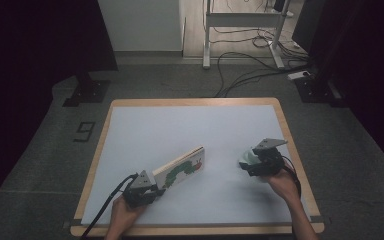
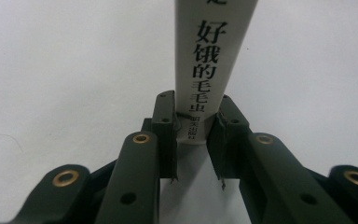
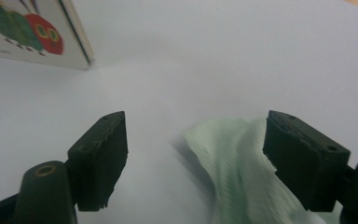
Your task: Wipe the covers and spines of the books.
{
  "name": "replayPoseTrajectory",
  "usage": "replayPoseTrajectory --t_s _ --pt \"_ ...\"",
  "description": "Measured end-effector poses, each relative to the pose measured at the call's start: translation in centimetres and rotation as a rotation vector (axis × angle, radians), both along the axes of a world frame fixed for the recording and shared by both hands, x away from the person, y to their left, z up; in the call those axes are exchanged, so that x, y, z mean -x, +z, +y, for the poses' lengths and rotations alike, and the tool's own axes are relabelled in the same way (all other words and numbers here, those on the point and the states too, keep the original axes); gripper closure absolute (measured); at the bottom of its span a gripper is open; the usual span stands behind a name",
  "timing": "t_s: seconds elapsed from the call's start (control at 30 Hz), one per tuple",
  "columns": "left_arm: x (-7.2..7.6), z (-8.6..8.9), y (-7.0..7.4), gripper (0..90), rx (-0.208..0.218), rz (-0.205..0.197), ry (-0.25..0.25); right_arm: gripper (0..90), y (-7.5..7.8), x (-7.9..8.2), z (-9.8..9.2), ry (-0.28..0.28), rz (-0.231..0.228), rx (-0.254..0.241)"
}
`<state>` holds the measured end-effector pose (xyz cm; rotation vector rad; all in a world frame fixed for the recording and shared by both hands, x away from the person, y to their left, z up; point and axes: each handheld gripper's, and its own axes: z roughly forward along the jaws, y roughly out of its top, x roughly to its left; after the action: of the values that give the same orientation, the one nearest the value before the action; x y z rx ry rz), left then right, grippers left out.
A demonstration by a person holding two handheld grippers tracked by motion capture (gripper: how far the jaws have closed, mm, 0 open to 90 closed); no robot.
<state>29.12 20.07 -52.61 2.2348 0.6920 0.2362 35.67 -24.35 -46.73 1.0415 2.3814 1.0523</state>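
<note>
On the left: your left gripper [image 1: 152, 186] pinches the picture book [image 1: 182, 168] by the foot of its spine, jaws pressed in from both sides.
Book: it stands on edge over the white table cover [image 1: 190, 130], caterpillar cover facing you, likely clamped there so its faces stay reachable for wiping.
Middle: bare cover between book and cloth, the two well apart.
Right side: your right gripper [image 3: 196, 161] is spread wide, with the pale green cloth [image 3: 242, 163] lying against one jaw, not squeezed.
</note>
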Motion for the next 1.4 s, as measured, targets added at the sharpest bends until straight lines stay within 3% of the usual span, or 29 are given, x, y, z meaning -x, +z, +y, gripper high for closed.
replayPoseTrajectory --t_s 0.33,0.43,0.73,0.87,1.0,1.23,1.4 --pt "0.0 0.0 0.0 73.4 -0.001 -0.003 0.0 12.8 -1.2 0.0 -3.6 -0.138 0.028 0.008" --pt "0.1 -0.1 0.0 73.4 0.0 -0.005 0.002 12.6 -2.0 -0.2 -4.1 -0.164 0.038 0.04" --pt "0.1 -0.1 0.0 73.2 0.0 -0.005 0.001 14.1 -4.6 -0.9 -4.6 -0.158 0.094 0.05" --pt "0.1 0.0 0.0 73.2 0.001 -0.004 0.001 25.6 -5.3 -1.0 -4.6 -0.175 0.098 0.088" --pt "0.1 0.0 0.0 73.1 0.001 -0.004 0.002 40.5 -5.3 -0.9 -5.0 -0.217 0.092 0.059" --pt "0.1 0.0 0.0 72.9 0.001 -0.004 0.001 68.6 -5.0 -0.5 -4.9 -0.224 0.088 0.073" --pt "0.0 0.0 0.0 72.9 0.002 -0.003 0.001 73.5 -4.9 -0.2 -5.0 -0.229 0.085 0.052"
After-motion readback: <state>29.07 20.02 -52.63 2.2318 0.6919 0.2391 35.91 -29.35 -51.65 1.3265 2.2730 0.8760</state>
